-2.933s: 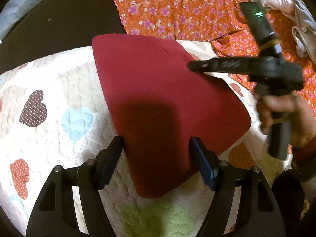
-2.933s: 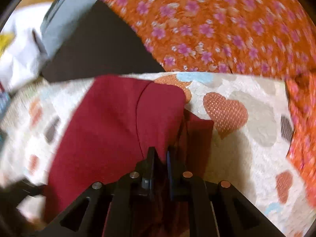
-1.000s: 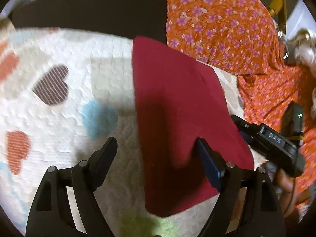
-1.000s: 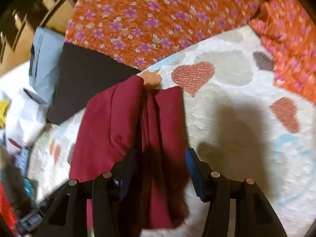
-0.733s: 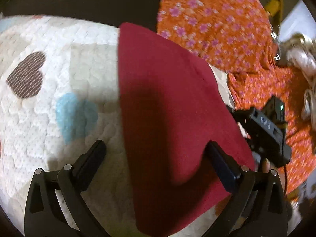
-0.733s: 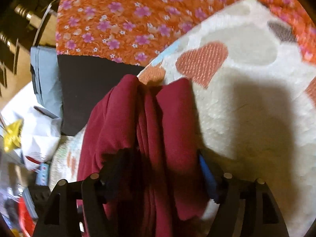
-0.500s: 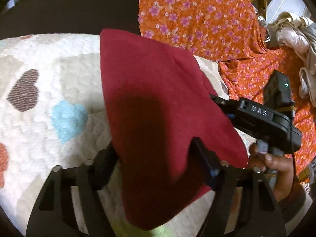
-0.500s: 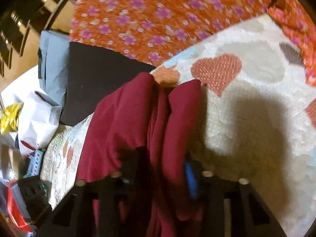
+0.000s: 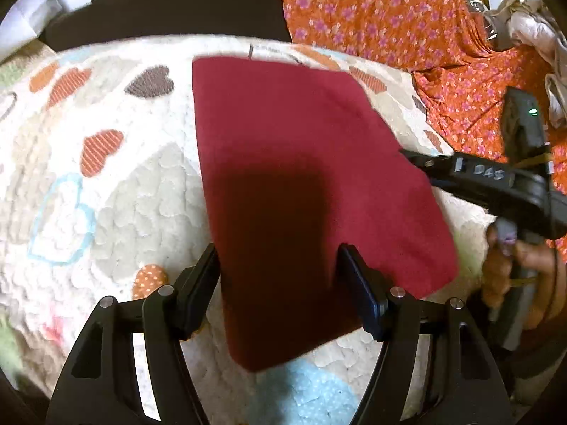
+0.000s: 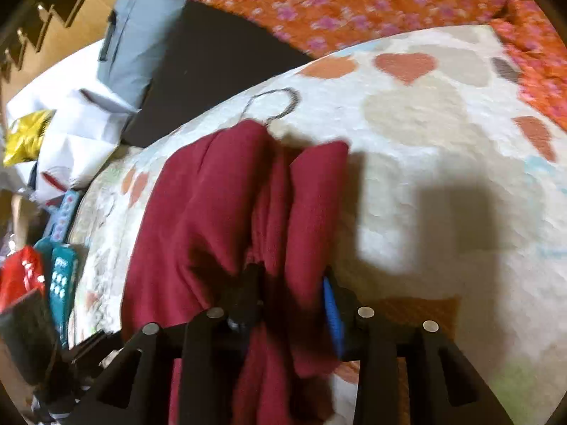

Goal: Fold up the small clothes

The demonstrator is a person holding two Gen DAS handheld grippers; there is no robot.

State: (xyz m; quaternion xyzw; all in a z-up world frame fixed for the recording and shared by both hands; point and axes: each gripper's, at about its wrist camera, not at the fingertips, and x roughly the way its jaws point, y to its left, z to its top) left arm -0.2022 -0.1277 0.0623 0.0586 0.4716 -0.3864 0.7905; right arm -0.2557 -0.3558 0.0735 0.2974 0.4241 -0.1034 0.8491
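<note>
The dark red garment lies folded on my heart-patterned quilt, and compared with half a second ago it sits more in the middle of the quilt, away from the orange flowered cloth; I think the folded packet is being carried or slid to a resting place, so the folding itself looks nearly finished. My left gripper has its jaws wide apart on both sides of the near edge, and they seem only to straddle the cloth, not to pinch it. My right gripper has narrowed since a second ago and now closes around the bunched layers at the garment's side. The right wrist view is blurred by motion, so I cannot tell how firmly it bites. The near corner under the left fingers is in shadow, and the garment's underside is hidden.
</note>
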